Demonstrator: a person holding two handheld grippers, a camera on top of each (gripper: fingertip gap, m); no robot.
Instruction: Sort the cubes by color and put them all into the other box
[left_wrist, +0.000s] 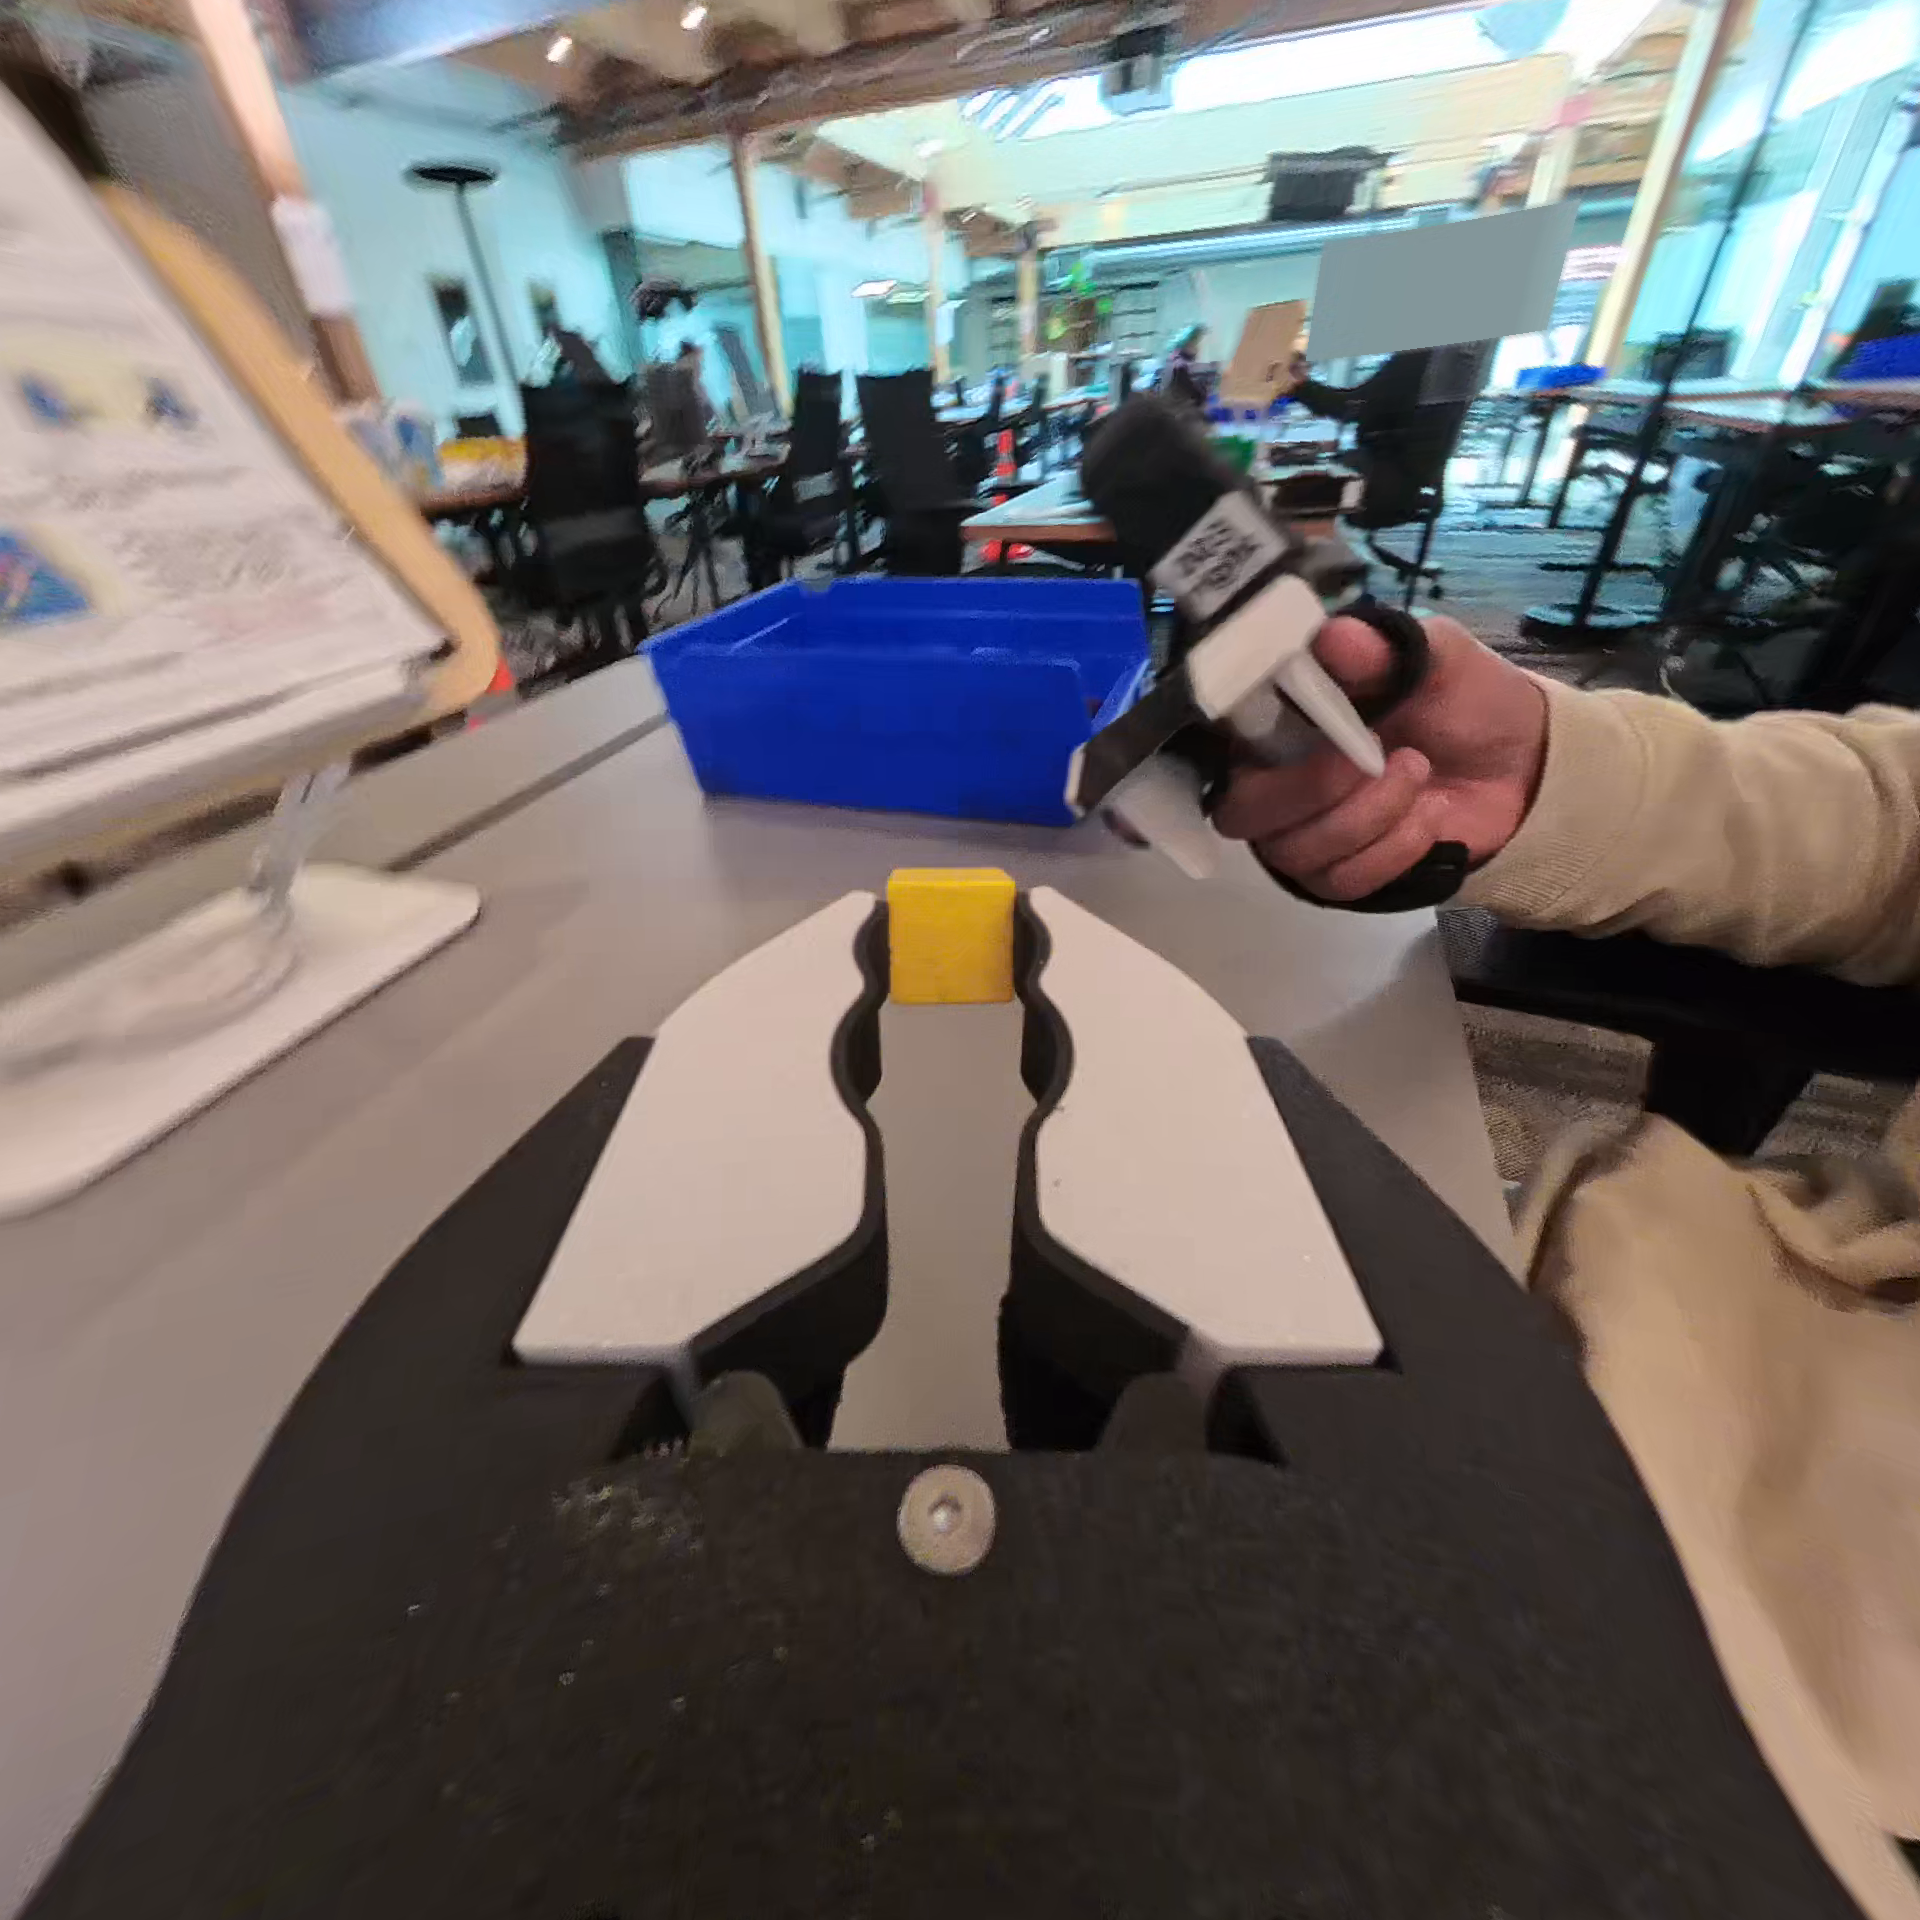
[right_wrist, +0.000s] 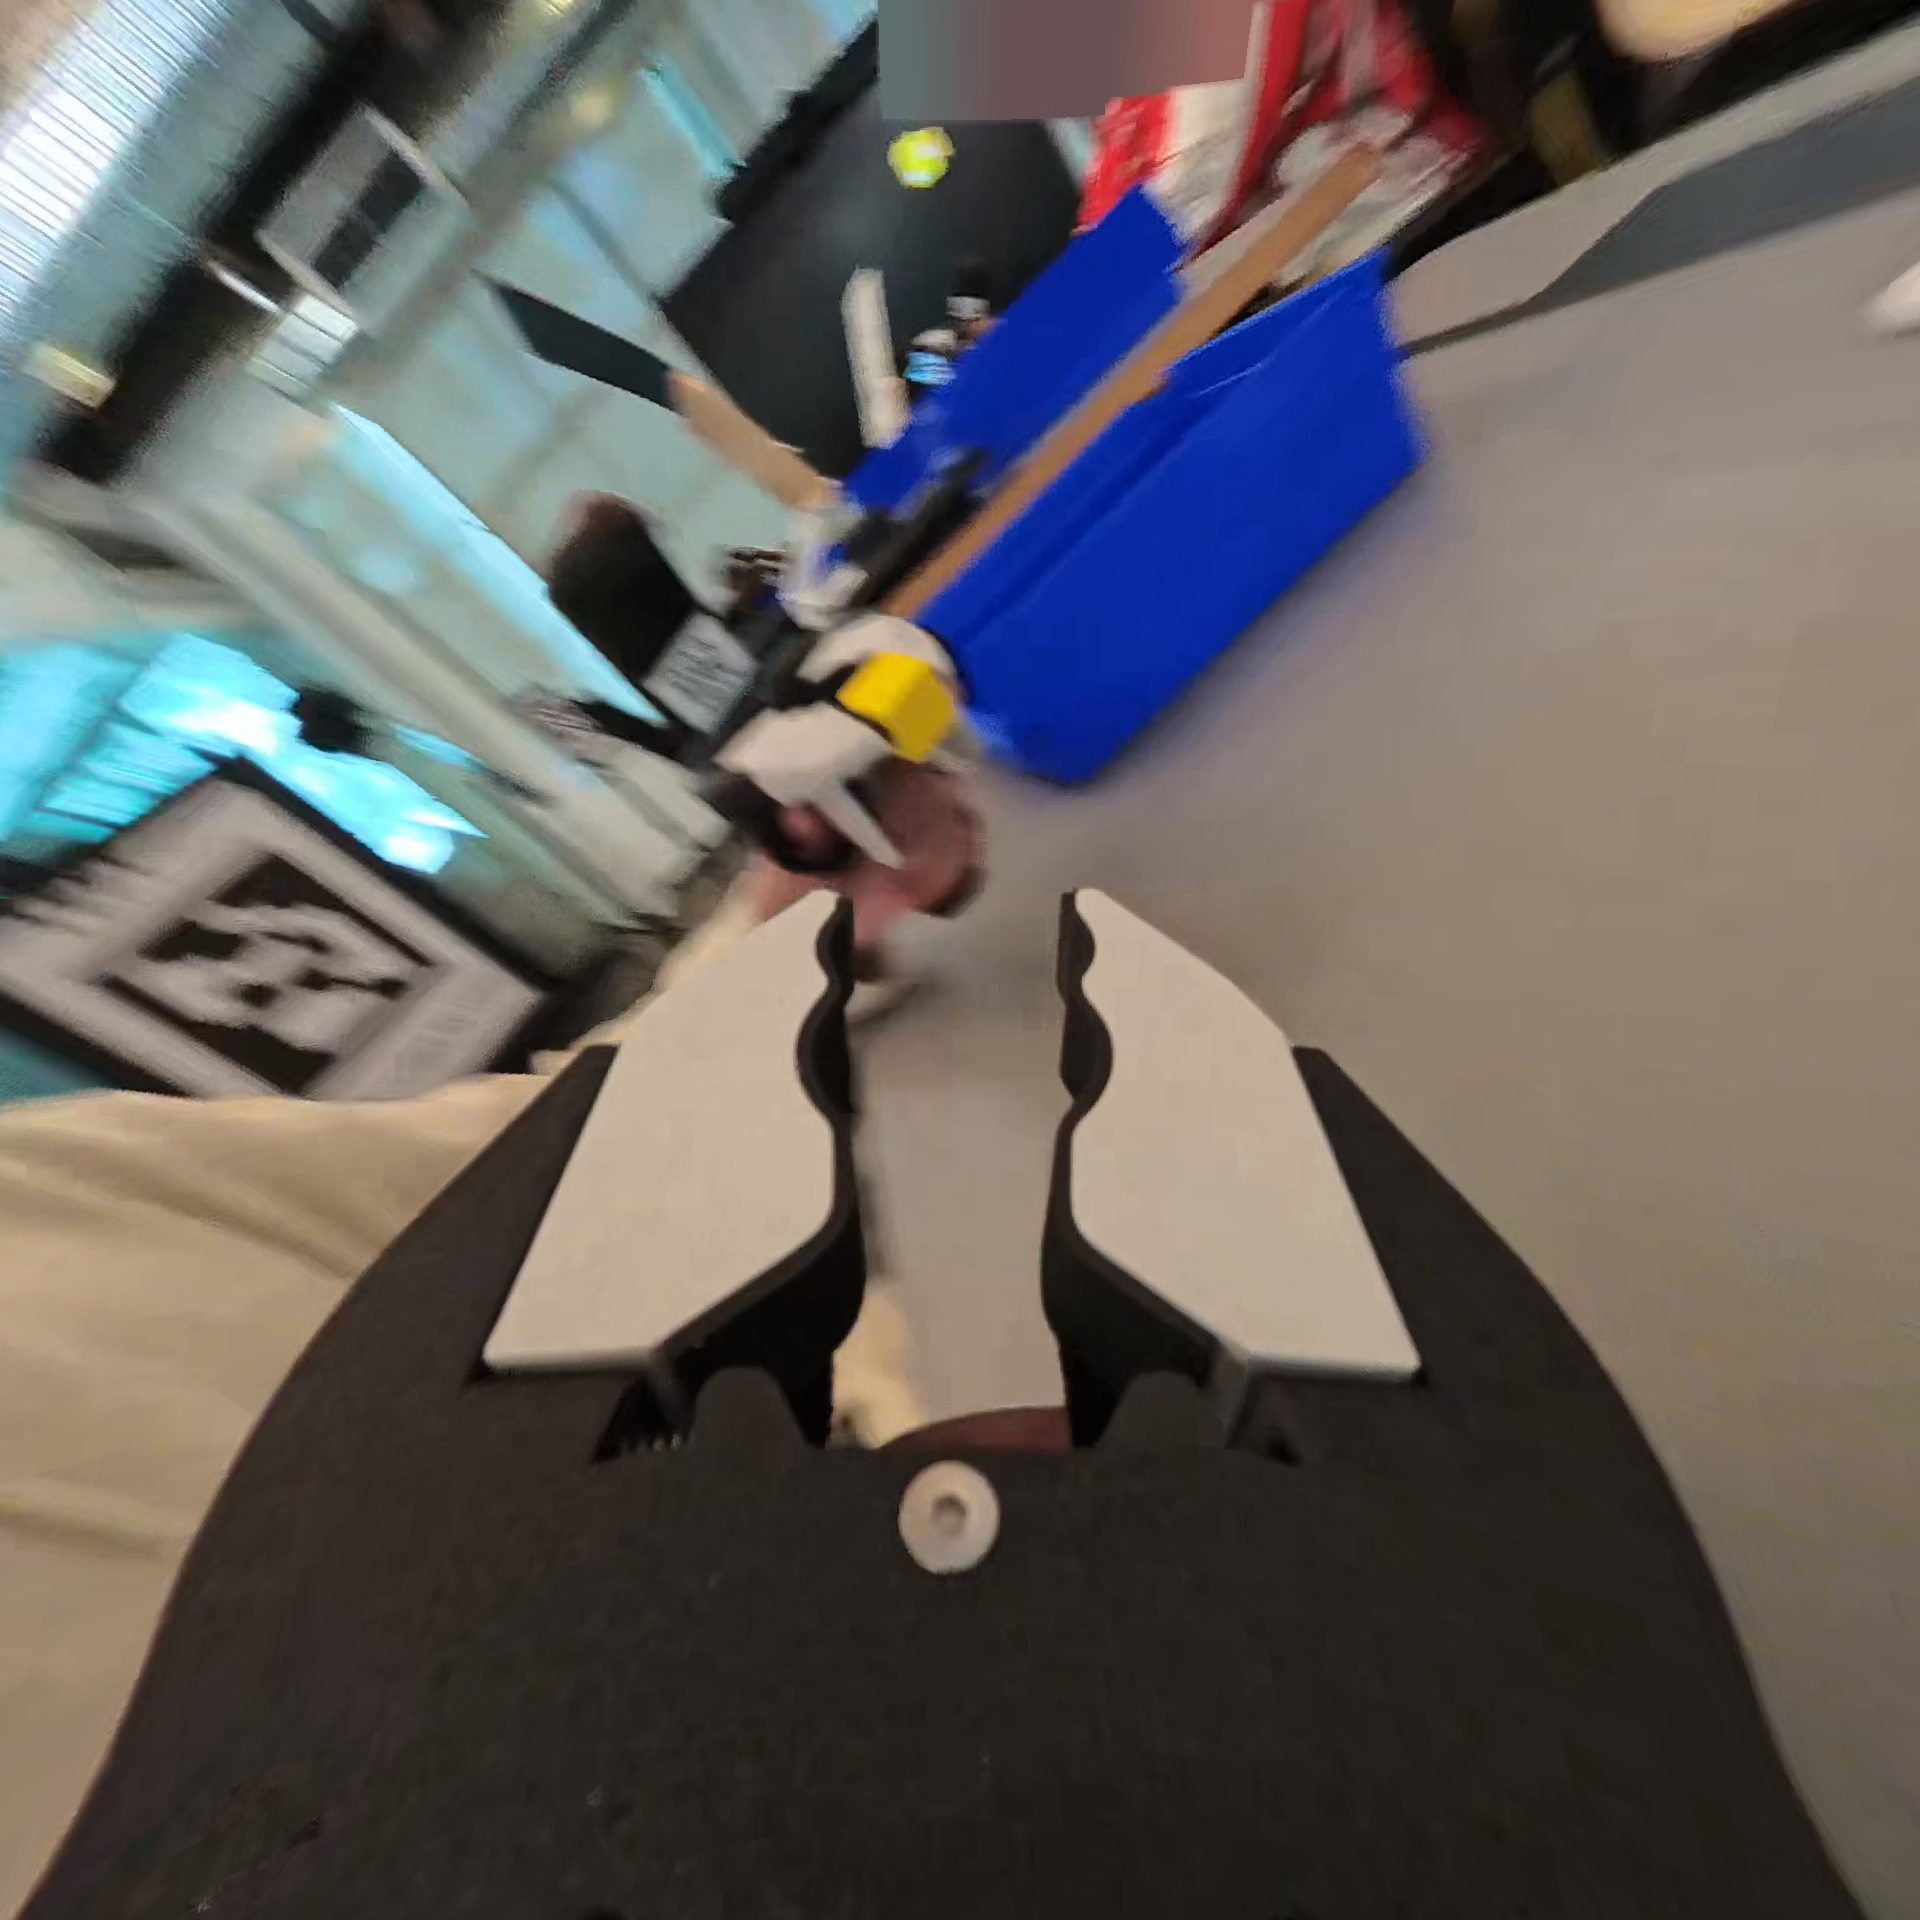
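Left gripper (left_wrist: 951, 925) clamps yellow cube (left_wrist: 951, 937), short of blue box (left_wrist: 904, 696). Right gripper (right_wrist: 956, 914) jaws apart, empty. Box contents hidden; progress unclear.

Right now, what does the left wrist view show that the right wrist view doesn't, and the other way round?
Only the left wrist view shows the white stand holding printed sheets and rows of black office chairs. Only the right wrist view shows the black-and-white square marker board and the right hand-held gripper close up, open and empty. Both show the small yellow cube clamped in the left hand-held gripper, the blue plastic box and the grey table.
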